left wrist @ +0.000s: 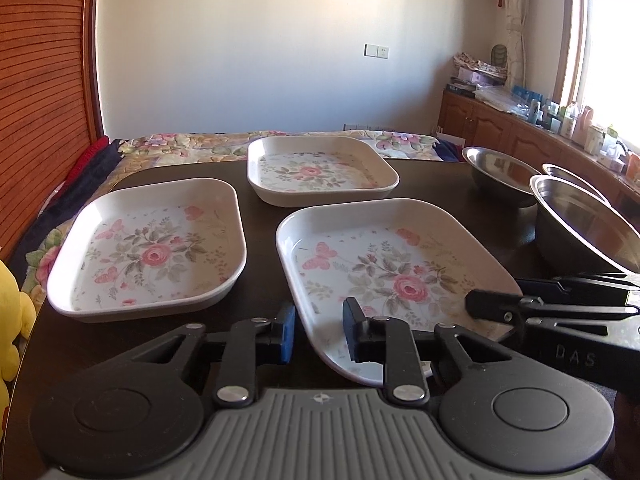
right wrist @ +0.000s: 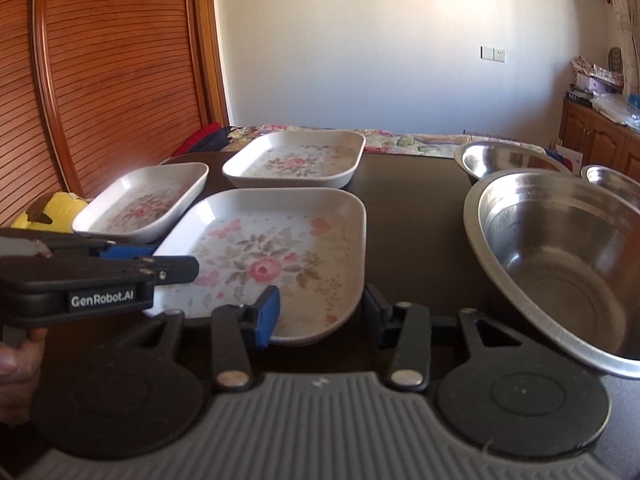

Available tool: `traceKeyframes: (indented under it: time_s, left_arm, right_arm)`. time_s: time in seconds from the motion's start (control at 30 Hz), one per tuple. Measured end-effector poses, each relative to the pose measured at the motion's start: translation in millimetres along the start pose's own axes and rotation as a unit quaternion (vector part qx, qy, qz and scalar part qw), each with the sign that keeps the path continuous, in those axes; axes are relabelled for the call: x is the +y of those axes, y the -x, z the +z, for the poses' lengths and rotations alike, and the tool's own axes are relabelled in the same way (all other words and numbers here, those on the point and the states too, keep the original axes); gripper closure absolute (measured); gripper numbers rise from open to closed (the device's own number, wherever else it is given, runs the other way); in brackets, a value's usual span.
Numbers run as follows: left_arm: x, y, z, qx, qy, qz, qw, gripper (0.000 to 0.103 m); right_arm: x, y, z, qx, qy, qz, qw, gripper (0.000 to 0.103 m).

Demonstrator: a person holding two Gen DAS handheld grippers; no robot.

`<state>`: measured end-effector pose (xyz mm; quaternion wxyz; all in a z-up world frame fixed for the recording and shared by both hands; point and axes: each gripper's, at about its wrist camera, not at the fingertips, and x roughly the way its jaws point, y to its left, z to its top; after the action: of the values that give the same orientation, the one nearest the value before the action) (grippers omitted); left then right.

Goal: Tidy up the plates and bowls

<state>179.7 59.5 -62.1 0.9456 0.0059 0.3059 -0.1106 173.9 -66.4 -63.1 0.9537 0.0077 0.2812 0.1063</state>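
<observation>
Three square white floral plates lie on a dark table [left wrist: 264, 184]: a near one [left wrist: 384, 276] [right wrist: 276, 260], a left one [left wrist: 148, 248] [right wrist: 144, 204] and a far one [left wrist: 320, 170] [right wrist: 296, 160]. Three steel bowls stand at the right: a large near one [right wrist: 560, 268] [left wrist: 584, 228], a far one [left wrist: 500, 176] [right wrist: 500, 156] and a third behind [right wrist: 612, 180]. My left gripper [left wrist: 319, 328] is open, its jaws astride the near plate's front left rim. My right gripper [right wrist: 322, 314] is open, astride that plate's front right corner.
A bed with a floral cover [left wrist: 192, 144] lies behind the table. A slatted wooden door [right wrist: 112, 72] is at the left, a yellow plush toy [left wrist: 8, 320] at the table's left edge. Wooden cabinets [left wrist: 500, 124] with clutter run along the right wall.
</observation>
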Motion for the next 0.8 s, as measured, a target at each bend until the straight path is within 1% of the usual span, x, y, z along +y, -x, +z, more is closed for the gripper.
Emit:
traceKeyframes:
  time_s: [0.07, 0.1, 0.2, 0.53, 0.8]
  left_arm:
    - [-0.1, 1.1, -0.5, 0.000, 0.002, 0.000, 1.0000, 0.078]
    - [-0.3, 1.9, -0.8, 0.001, 0.003, 0.000, 1.0000, 0.079]
    - [-0.3, 5.5, -2.1, 0.002, 0.005, 0.000, 1.0000, 0.080]
    - [-3.9, 27.2, -5.8, -0.010, 0.005, 0.003, 0.9999, 0.080]
    - [-13.7, 49.1, -17.3, -0.013, 0.003, 0.005, 0.9999, 0.080]
  right_arm:
    - [-3.7, -0.5, 0.1, 0.001, -0.008, 0.003, 1.000, 0.068]
    - [-4.8, -0.3, 0.0, 0.000, -0.011, 0.001, 1.000, 0.072]
    - [-8.8, 0.6, -0.5, -0.001, -0.021, 0.005, 1.000, 0.077]
    - [-12.0, 7.7, -4.5, -0.006, -0.030, 0.023, 0.999, 0.078]
    - [-11.7, 25.9, -7.1, -0.021, -0.025, 0.033, 0.999, 0.078]
